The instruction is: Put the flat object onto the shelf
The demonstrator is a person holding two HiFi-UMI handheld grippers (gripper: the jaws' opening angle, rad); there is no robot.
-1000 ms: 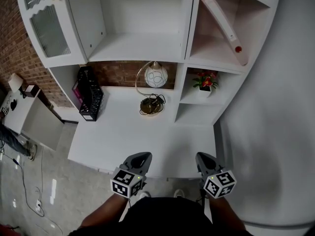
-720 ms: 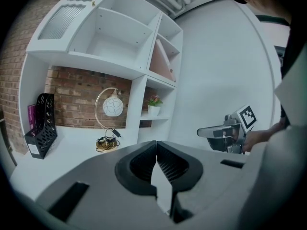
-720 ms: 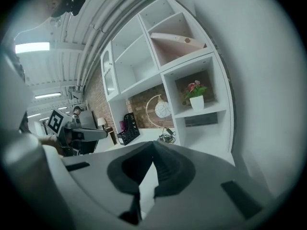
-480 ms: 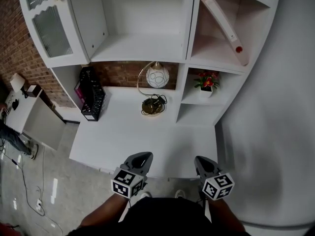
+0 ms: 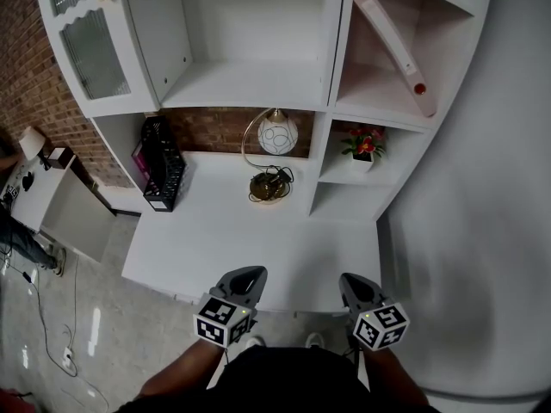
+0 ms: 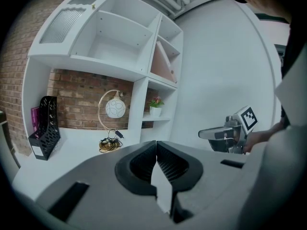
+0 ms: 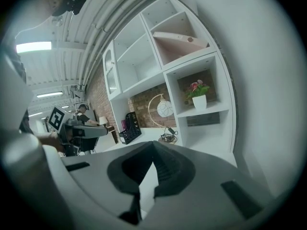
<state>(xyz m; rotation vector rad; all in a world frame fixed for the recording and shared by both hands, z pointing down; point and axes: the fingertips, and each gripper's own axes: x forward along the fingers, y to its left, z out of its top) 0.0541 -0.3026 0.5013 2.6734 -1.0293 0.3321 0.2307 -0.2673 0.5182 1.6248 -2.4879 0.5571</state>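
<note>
Flat object (image 5: pixel 392 46) unmoved, leaning in shelf (image 5: pixel 250 84)

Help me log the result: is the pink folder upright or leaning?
Leaning: the pink folder slants diagonally across its shelf compartment, top end tilted left.

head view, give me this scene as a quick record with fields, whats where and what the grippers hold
desk: holds lamp and black file rack
left gripper: jaws together, empty, by the desk's near edge
right gripper: jaws together, empty, beside the left one
flat object: leaning tilted in the upper right shelf compartment
flower pot: just below that compartment
</note>
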